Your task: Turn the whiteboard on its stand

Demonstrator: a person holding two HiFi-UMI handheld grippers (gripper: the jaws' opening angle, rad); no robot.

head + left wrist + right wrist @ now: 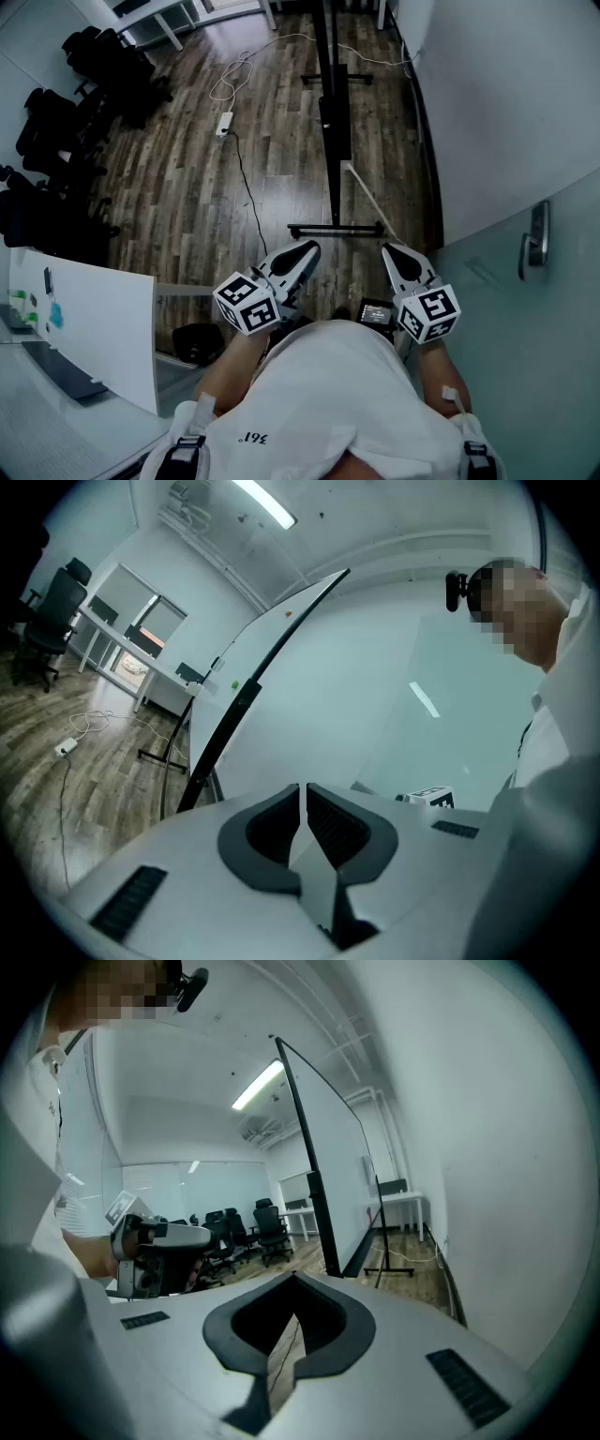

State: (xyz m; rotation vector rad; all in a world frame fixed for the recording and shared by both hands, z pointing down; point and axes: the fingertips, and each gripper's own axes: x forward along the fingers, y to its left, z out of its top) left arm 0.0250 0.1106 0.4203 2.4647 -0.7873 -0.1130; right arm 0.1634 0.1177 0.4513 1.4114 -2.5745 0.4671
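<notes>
We see cool, bluish, even indoor light in all three views. Ceiling strip lights (264, 502) glow overhead, and the wooden floor (281, 178) shows a soft sheen below them. The whiteboard (337, 1166) looks flat and pale. Shadows are faint. Straight lines bow outward, and both gripper views darken to black at their corners. The nearest parts look slightly soft.

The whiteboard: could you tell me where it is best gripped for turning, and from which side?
Grip its near dark edge, coming straight from the front. The whiteboard stands edge-on to you, so that slim edge is nearest and looks thin enough to pinch; its flat faces offer no hold.
</notes>
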